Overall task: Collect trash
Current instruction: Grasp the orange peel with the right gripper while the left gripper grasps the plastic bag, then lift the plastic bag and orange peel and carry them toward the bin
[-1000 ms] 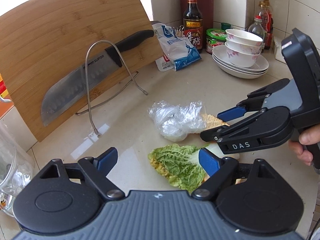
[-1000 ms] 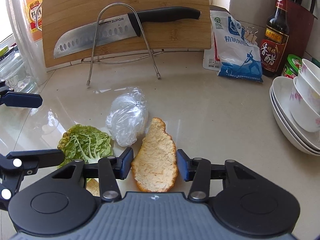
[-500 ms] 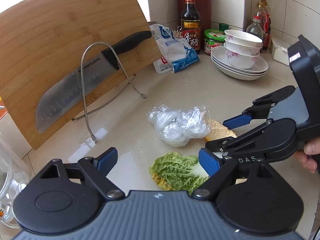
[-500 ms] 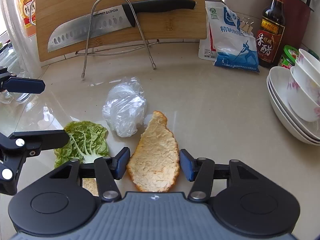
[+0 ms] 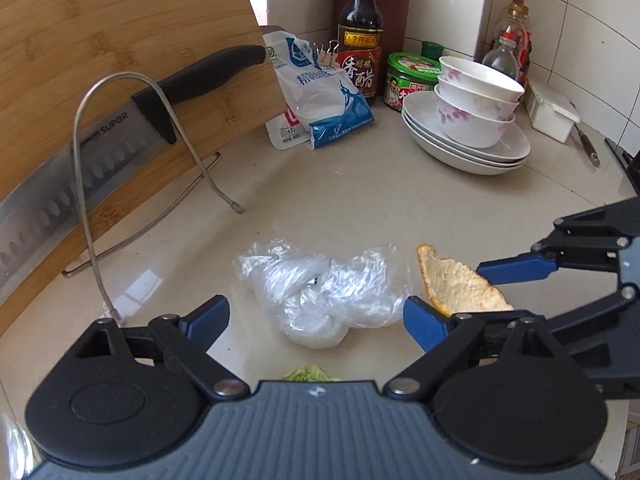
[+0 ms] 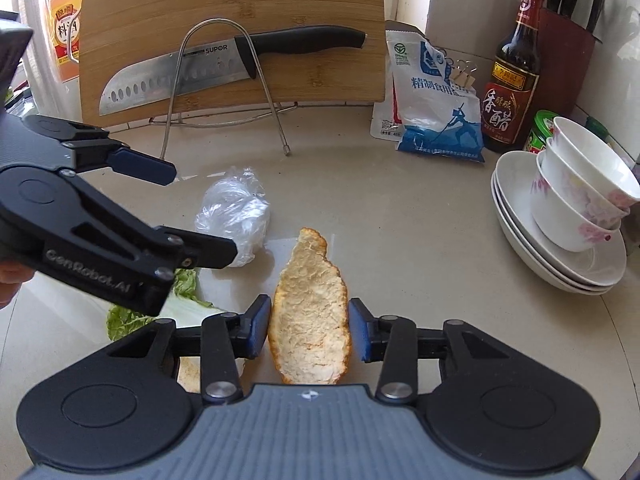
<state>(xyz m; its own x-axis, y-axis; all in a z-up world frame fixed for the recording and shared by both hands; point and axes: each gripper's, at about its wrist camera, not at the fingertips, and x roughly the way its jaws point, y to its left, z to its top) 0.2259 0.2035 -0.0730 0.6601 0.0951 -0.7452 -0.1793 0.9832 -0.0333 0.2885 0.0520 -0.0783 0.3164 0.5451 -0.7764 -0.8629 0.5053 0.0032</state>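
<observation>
Nothing is collected yet: your right gripper (image 6: 308, 334), fingers narrow, straddles the peel (image 6: 310, 320); your left gripper (image 5: 316, 316), fingers wide, frames the plastic bag (image 5: 320, 296).

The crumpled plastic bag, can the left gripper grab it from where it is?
Probably yes. The left gripper is open, its jaws on either side of the crumpled plastic bag, and nothing lies between them. The orange peel sits off to the right, out of the way.

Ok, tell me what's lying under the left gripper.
A green cabbage leaf pokes out beneath the left gripper; most of the leaf is covered. The plastic bag lies just beyond.
</observation>
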